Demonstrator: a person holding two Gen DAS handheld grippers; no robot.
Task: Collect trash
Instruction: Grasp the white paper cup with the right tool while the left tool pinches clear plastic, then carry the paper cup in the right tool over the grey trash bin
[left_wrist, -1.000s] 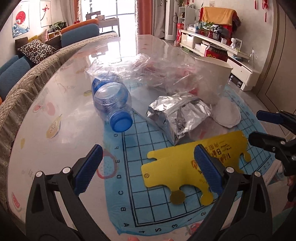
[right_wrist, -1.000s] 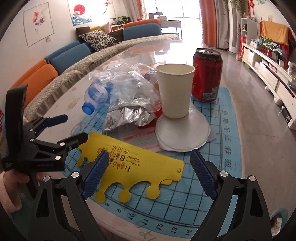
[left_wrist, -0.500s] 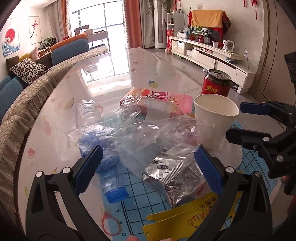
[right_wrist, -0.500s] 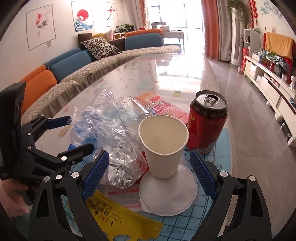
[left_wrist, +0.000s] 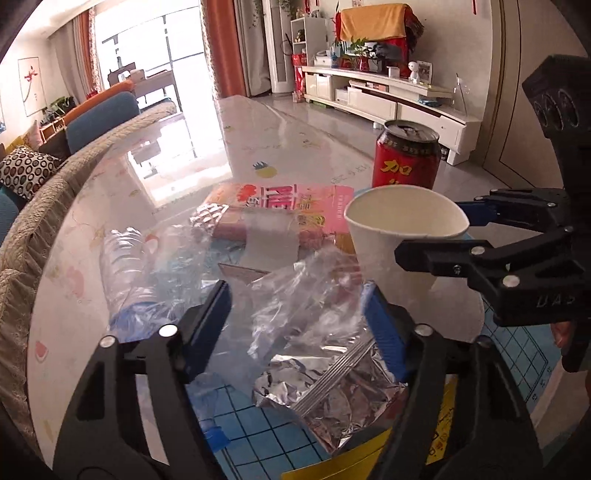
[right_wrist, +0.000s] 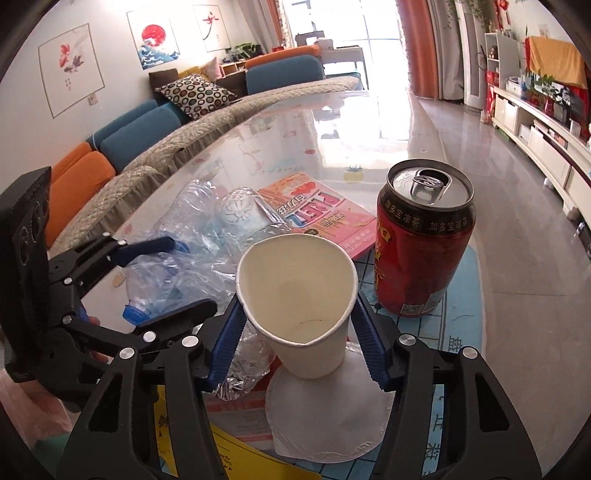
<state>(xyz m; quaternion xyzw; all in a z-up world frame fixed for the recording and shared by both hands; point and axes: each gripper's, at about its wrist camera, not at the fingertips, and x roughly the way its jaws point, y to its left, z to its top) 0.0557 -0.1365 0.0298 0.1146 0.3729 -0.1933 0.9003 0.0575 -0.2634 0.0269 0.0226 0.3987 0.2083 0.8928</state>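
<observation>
Right hand-held gripper (right_wrist: 297, 332) has its jaws closing on the white paper cup (right_wrist: 295, 295); both blue pads (right_wrist: 225, 343) press its sides and the rim is squashed out of round, so it is pinching the cup. Cup is upright between the fingers, bottom resting on a white paper disc (right_wrist: 328, 424) just under the fingertips. Red drink can (right_wrist: 421, 240) stands upright just right of the cup and a bit beyond the right finger, not touched. Pink snack box (right_wrist: 325, 210) lies flat farther ahead, behind the cup.

Left hand-held gripper (left_wrist: 299, 321) has its jaws closing too, about half spread, around the crumpled clear plastic bag (left_wrist: 306, 306). The bag and the silver foil wrapper (left_wrist: 332, 387) sit between the fingers; right pad (left_wrist: 384, 336) looks to be against the plastic, left pad looks apart from it, so no firm pinch can be seen. Clear plastic bottle (left_wrist: 125, 266) with a blue cap lies on its side left of the left finger, partly under the plastic. In this view the paper cup is ahead-right of the fingers, with the right hand-held gripper around it and the can behind it.

All trash sits on the glossy bench (left_wrist: 155, 177), near part covered by a blue grid mat (left_wrist: 258, 421). Yellow card (right_wrist: 221, 443) lies flat below both grippers, mostly hidden
</observation>
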